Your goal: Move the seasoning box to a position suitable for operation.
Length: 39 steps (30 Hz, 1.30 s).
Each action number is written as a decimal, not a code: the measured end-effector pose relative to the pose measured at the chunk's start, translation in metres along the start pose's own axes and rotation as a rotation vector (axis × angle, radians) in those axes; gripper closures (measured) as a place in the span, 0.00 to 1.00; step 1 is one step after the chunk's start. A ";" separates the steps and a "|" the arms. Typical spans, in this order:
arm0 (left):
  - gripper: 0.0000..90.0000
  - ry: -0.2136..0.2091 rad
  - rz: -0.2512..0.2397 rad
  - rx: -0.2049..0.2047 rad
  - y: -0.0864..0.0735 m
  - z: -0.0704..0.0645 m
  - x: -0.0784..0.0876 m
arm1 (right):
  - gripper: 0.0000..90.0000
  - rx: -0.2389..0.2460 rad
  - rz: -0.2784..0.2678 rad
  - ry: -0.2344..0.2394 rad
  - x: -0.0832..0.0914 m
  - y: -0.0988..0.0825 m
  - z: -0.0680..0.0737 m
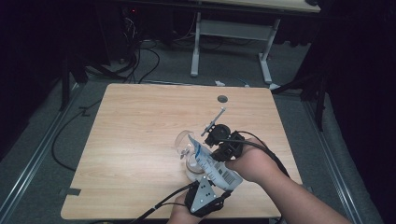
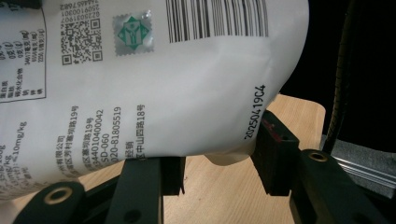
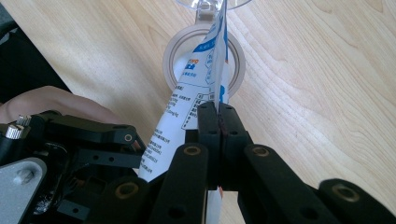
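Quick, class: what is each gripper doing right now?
Left gripper: jaws around the white bag's bottom end, holding it.
Right gripper: shut on the bag's edge.

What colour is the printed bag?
White, black print, blue top: bag, best in left gripper view.

This looks like a lab or test room: one bare wooden table (image 1: 140, 140) stands on grey carpet (image 1: 32, 168), cables (image 1: 135, 60) snake across the floor, a white-legged desk (image 1: 233, 28) behind, dark curtains around.
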<state>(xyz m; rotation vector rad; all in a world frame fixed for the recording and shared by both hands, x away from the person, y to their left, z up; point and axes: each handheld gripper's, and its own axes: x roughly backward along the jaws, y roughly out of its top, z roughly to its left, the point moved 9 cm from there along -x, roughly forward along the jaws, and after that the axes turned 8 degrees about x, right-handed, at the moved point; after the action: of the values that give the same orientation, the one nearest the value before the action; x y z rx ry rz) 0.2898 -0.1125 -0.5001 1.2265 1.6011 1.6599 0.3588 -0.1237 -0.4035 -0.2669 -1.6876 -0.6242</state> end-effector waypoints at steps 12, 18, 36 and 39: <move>0.66 0.001 -0.002 0.001 0.000 0.000 0.000 | 1.00 0.003 -0.001 0.001 -0.001 0.001 0.000; 0.66 -0.001 -0.004 0.007 0.000 0.000 -0.001 | 1.00 0.002 0.003 -0.004 -0.002 0.001 0.000; 0.65 -0.002 -0.015 0.013 0.004 0.002 0.001 | 1.00 0.012 -0.003 -0.014 0.000 0.005 0.000; 0.65 -0.004 -0.018 0.015 0.005 0.001 0.001 | 1.00 0.010 -0.007 -0.015 0.001 0.006 0.000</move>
<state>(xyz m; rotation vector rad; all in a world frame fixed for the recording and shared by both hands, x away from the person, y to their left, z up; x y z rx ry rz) 0.2917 -0.1120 -0.4948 1.2183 1.6209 1.6361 0.3617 -0.1186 -0.4008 -0.2590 -1.7061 -0.6198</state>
